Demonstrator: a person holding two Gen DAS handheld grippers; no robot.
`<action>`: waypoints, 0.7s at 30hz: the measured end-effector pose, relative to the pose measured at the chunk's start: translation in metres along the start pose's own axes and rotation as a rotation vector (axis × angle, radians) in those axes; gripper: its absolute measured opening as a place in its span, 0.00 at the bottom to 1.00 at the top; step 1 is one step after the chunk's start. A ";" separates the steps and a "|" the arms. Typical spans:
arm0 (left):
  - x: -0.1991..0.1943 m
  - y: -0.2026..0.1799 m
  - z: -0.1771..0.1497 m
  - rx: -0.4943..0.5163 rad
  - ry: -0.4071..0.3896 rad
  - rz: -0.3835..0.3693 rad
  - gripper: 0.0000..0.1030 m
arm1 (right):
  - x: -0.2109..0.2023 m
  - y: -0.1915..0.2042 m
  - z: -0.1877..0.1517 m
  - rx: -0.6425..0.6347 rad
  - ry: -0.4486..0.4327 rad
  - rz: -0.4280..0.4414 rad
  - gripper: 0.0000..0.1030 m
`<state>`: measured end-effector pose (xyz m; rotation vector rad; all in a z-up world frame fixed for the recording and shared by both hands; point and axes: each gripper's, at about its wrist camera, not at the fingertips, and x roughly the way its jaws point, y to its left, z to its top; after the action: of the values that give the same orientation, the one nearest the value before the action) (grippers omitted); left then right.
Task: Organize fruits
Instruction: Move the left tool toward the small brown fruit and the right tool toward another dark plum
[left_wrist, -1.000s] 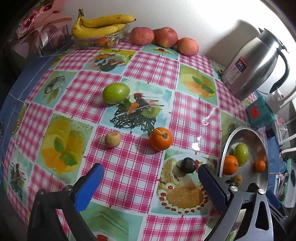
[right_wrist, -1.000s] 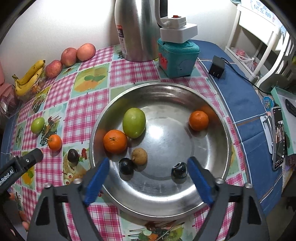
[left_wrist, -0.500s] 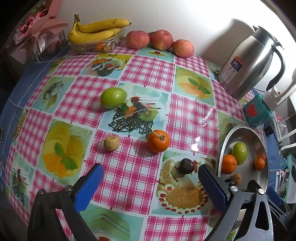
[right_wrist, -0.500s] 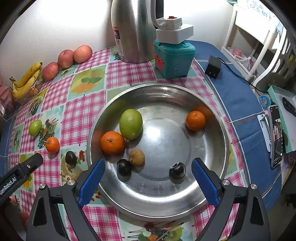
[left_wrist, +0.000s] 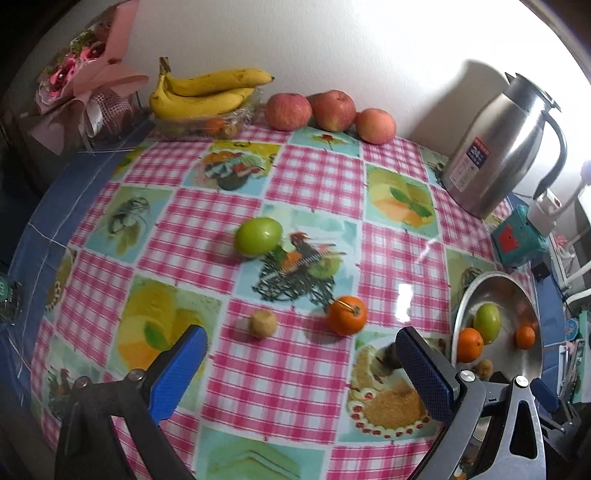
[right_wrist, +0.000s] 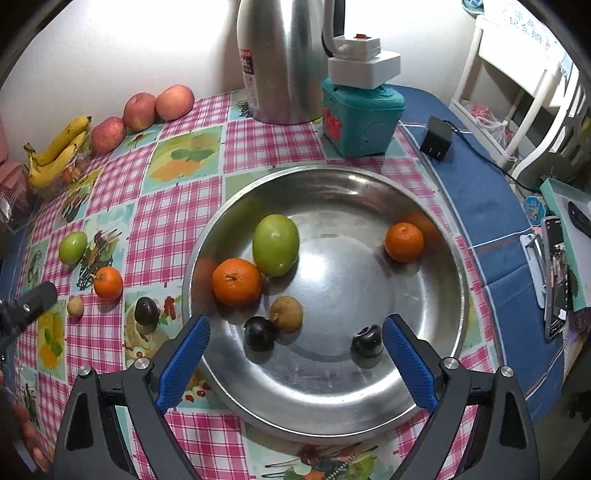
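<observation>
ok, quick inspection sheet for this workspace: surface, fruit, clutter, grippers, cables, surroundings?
Surface: checked tablecloth, blue border.
Job's things: steel basin holds six fruits; still on the cloth are a green fruit, an orange, a small tan fruit and a dark fruit.
Clutter: bananas, three apples, steel jug, teal box.
Grippers: left gripper open, empty; right gripper open, empty, above the basin.
Cables: black adapter with lead.
Surroundings: white wall, white chair.
</observation>
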<state>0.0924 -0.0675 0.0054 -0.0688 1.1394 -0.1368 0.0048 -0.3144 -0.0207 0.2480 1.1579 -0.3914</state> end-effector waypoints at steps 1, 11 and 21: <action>-0.001 0.004 0.002 -0.005 -0.003 -0.002 1.00 | 0.001 0.001 0.000 0.003 0.004 0.005 0.92; -0.013 0.061 0.028 -0.066 -0.090 0.017 1.00 | -0.001 0.023 0.000 -0.012 -0.030 0.040 0.92; -0.005 0.098 0.038 -0.117 -0.065 0.006 1.00 | -0.009 0.063 0.006 -0.044 -0.065 0.114 0.92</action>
<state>0.1322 0.0294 0.0135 -0.1723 1.0825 -0.0616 0.0333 -0.2585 -0.0104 0.2603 1.0822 -0.2714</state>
